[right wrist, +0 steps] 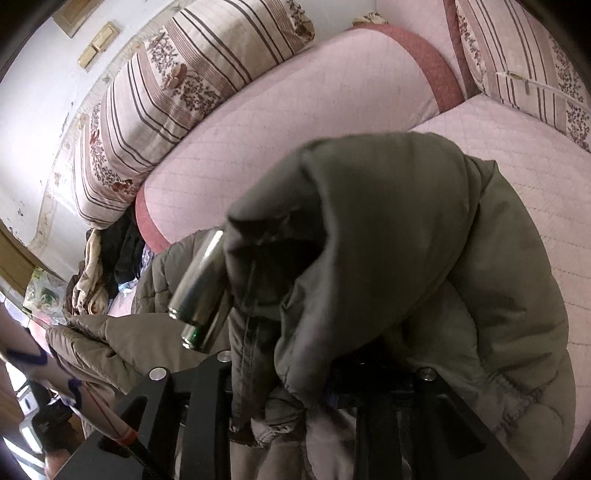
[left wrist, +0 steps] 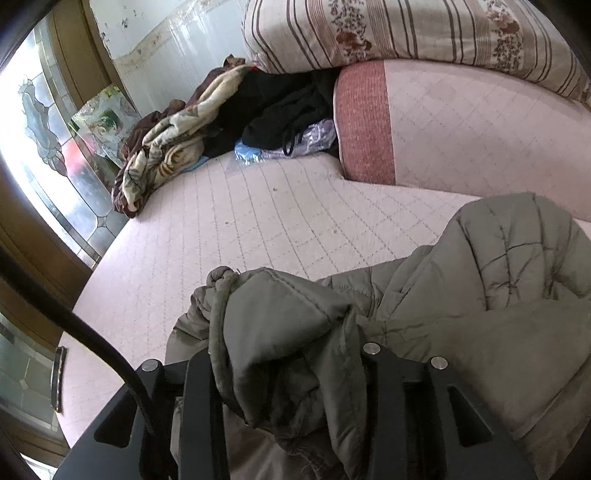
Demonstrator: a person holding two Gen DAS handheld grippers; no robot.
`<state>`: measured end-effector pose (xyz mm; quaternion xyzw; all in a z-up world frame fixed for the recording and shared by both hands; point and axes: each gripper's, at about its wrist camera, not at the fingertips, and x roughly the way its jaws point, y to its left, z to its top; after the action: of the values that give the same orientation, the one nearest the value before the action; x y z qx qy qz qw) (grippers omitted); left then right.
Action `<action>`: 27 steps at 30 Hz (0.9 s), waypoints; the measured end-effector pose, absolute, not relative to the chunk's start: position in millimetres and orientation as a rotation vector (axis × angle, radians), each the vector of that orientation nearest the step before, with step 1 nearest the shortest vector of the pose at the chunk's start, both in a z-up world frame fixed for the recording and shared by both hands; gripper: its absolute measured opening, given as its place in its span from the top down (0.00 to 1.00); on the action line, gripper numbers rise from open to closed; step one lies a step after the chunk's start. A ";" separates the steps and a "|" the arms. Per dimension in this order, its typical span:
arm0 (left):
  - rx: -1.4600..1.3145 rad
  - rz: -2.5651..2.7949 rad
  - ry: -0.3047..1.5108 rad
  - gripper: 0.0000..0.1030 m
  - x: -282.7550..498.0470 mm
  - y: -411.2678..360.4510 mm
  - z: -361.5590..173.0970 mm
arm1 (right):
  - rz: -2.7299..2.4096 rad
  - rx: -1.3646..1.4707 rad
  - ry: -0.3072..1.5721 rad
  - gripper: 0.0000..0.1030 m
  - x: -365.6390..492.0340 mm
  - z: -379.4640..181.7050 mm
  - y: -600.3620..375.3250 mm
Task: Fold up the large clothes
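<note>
Left wrist view: olive jacket bunched in both tools

An olive quilted jacket lies on the pink quilted sofa seat. Its fabric fills the left tool and the right tool, each gripping a fold. A metal toggle dangles nearby. Striped floral cushions lie behind.

- A bed covered in pale pink quilted fabric carries everything.
- An olive padded jacket lies at its near edge.
- A crumpled floral blanket sits at the far left corner.
- Dark clothes and clear plastic bags lie beside it.
- A pink bolster lies along the far edge.
</note>
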<state>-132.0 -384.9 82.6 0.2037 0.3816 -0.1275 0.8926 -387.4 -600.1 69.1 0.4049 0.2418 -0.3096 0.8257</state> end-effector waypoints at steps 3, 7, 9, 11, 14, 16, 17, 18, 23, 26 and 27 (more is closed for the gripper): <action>0.412 -0.271 0.819 0.65 -126.9 -384.0 78.1 | -0.665 0.851 0.523 0.71 -387.8 70.9 -598.3; 0.380 -0.327 0.887 0.63 -121.9 -372.1 94.0 | -0.688 0.820 0.538 0.68 -385.6 80.5 -590.8; 0.335 -0.347 0.919 0.61 -120.3 -361.1 104.6 | -0.693 0.827 0.535 0.67 -388.7 84.6 -587.0; 0.288 -0.363 0.952 0.59 -122.1 -348.8 115.6 | -0.688 0.840 0.532 0.65 -391.5 88.4 -585.0; 0.234 -0.380 0.976 0.56 -131.0 -331.8 131.7 | -0.682 0.856 0.521 0.61 -396.4 95.9 -579.8; 0.215 -0.390 0.981 0.54 -138.2 -323.7 141.4 | -0.674 0.859 0.512 0.58 -400.1 100.7 -576.3; 0.207 -0.395 0.980 0.54 -141.0 -320.2 145.8 | -0.665 0.863 0.503 0.57 -403.1 102.9 -574.3; 0.196 -0.402 0.978 0.53 -143.5 -316.3 150.5 | -0.656 0.869 0.495 0.53 -407.0 104.6 -572.5; 0.169 -0.426 0.960 0.51 -157.4 -305.1 171.5 | -0.665 0.862 0.457 0.38 -420.3 112.5 -571.0; 0.160 -0.443 0.955 0.50 -162.0 -302.6 178.9 | -0.721 0.811 0.444 0.30 -427.4 115.4 -567.9; 0.148 -0.452 0.958 0.49 -161.2 -301.0 180.8 | -0.737 0.798 0.435 0.26 -428.6 115.8 -569.4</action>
<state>-161.2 -301.0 180.8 0.0704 0.4566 -0.2156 0.8603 -428.6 -569.4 115.8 0.3768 0.2052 -0.3478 0.8336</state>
